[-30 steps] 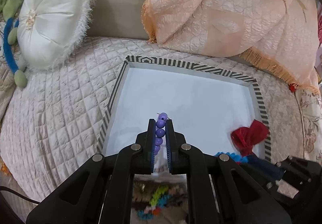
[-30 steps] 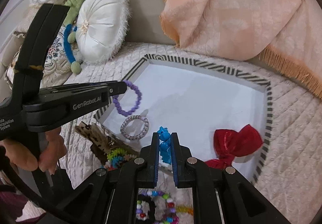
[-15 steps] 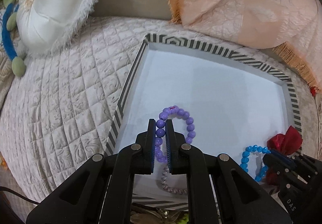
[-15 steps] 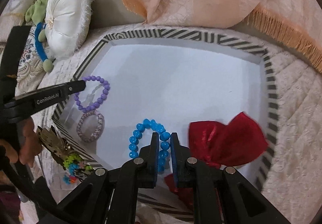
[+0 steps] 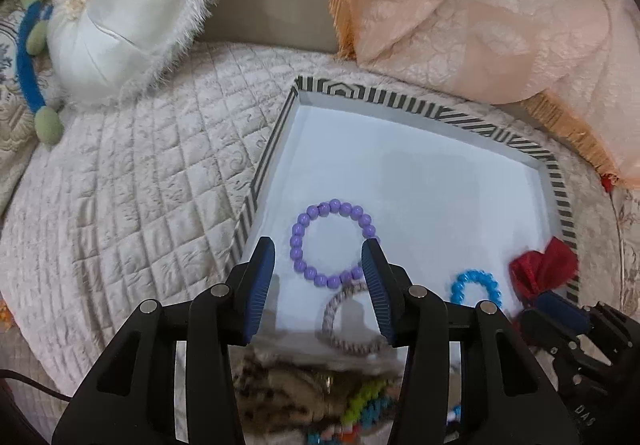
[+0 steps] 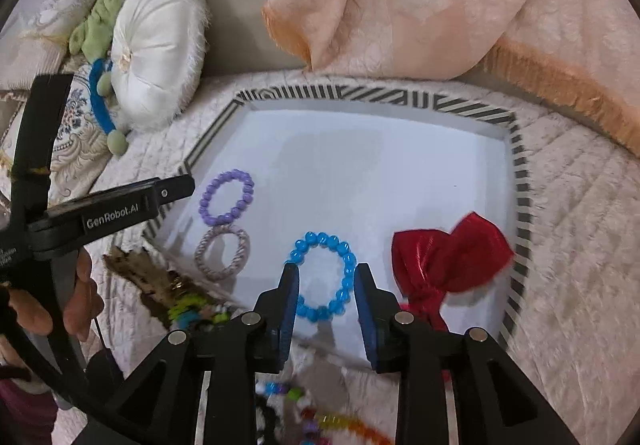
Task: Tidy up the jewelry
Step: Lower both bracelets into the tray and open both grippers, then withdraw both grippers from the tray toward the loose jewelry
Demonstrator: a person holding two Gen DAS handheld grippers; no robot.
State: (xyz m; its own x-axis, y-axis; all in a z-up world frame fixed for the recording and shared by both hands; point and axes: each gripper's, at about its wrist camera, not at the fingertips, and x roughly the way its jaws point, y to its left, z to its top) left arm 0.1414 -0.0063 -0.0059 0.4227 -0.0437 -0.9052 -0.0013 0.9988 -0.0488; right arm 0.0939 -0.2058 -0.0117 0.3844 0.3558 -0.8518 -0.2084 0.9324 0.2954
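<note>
Both my tongs stand wide apart and carry nothing. My left tongs [image 5: 318, 277] hang over the purple bead bracelet [image 5: 334, 243], which lies flat on the white floor of the striped tray [image 5: 416, 105] near its left wall. My right tongs [image 6: 326, 301] frame the blue bead bracelet [image 6: 324, 277], flat too, near the tray's front edge and just beside the red bow [image 6: 452, 257].

As I read it, the step in hand is the let-go and the lift away. To do it well I want to draw each pair of tongs straight up and back with the fingers spread, so no pad drags a bead. On the left that matters most, since my right-hand pad [image 5: 374, 285] sits very close to the purple beads, perhaps touching them (I cannot tell from here).

The purple ring touches the grey braided ring [image 6: 222, 253] in front of it, so a sideways sweep could push one onto the other.

Neither bracelet points anywhere: each is a closed loop lying flat with its opening facing up. In the right view the purple one looks a little oval, longer from the tray's front-left toward its back-right, though the lens may be stretching it. More beads wait outside the tray on the quilted bed [image 5: 132, 185].
</note>
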